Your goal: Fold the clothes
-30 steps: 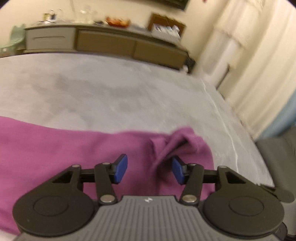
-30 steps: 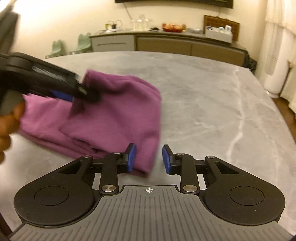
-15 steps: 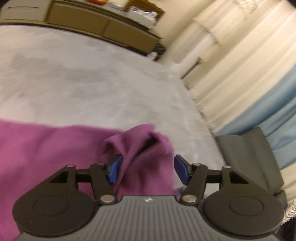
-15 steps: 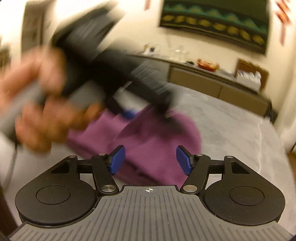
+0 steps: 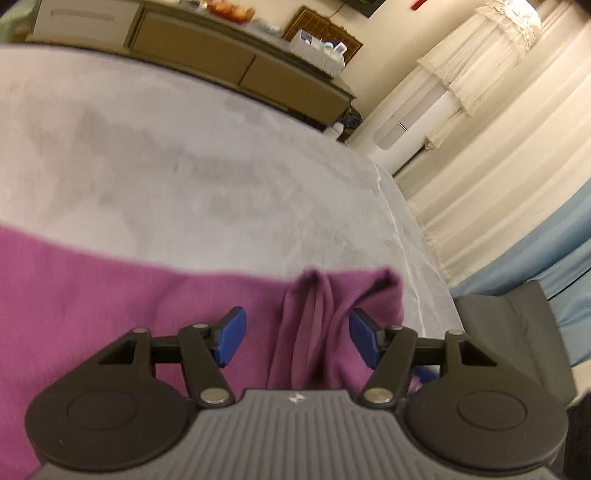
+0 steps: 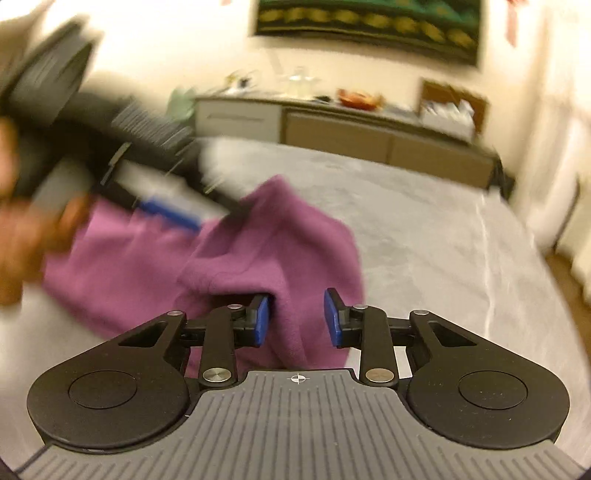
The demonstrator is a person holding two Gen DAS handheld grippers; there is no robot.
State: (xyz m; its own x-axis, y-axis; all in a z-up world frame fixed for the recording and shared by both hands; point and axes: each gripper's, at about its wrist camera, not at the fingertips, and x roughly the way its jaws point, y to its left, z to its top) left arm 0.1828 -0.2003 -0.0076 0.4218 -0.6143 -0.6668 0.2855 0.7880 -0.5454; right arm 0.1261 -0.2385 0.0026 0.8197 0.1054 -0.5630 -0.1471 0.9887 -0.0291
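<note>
Purple garment (image 6: pixel 280 251) on grey table (image 6: pixel 424 236), both grippers spread around folds

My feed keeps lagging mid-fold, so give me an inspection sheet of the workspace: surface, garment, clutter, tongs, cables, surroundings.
Surface: grey marbled table, bare beyond the garment.
Job's things: purple garment, bunched, partly folded; ribbed edge stands up.
Clutter: nothing seen on the table.
Grippers: left tongs open, ribbed edge between the pads; right tongs open astride a fold. Left tongs blurred in the right view.
Cables: nothing seen.
Surroundings: sideboard with dishes, wall hanging, curtains, grey chair.
</note>
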